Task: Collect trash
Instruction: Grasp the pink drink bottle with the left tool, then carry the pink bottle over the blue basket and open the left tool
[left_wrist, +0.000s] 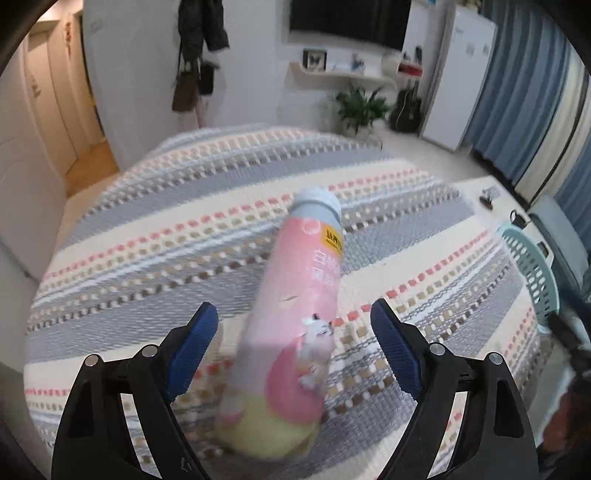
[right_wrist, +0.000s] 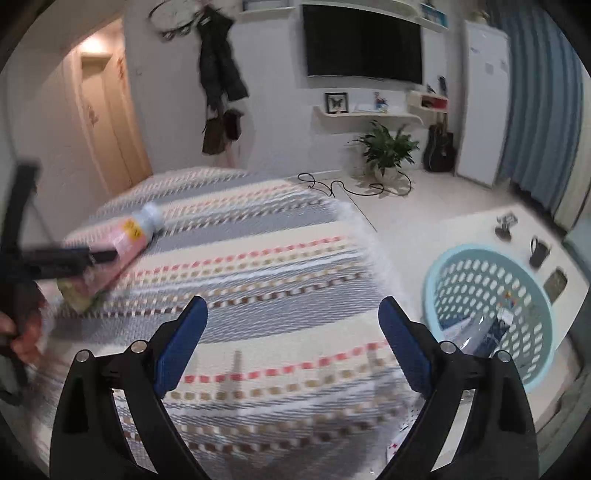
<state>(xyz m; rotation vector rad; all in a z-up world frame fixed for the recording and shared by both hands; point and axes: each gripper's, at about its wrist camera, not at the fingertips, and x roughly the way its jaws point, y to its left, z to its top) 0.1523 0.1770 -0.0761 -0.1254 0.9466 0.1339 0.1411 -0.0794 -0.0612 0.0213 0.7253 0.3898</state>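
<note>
A pink bottle (left_wrist: 303, 295) with a grey cap and yellow base lies on the striped bed blanket (left_wrist: 147, 258). My left gripper (left_wrist: 295, 325) is open astride it, and both blue pads stand clear of its sides. In the right wrist view the same bottle (right_wrist: 129, 236) lies at the far left, with a dark finger (right_wrist: 74, 258) of the left gripper across it. My right gripper (right_wrist: 293, 317) is wide open over the blanket (right_wrist: 277, 258), with nothing between its fingers. A light blue perforated basket (right_wrist: 465, 280) stands on the floor to the right of the bed, with wrappers (right_wrist: 480, 332) inside.
The basket's rim (left_wrist: 532, 266) also shows past the bed's right edge. Small dark items (right_wrist: 537, 253) lie on the pale floor beyond it. A potted plant (right_wrist: 388, 147), loose cables (right_wrist: 332, 184) and a guitar (right_wrist: 439, 147) are by the far wall. A hand (right_wrist: 22, 332) shows at lower left.
</note>
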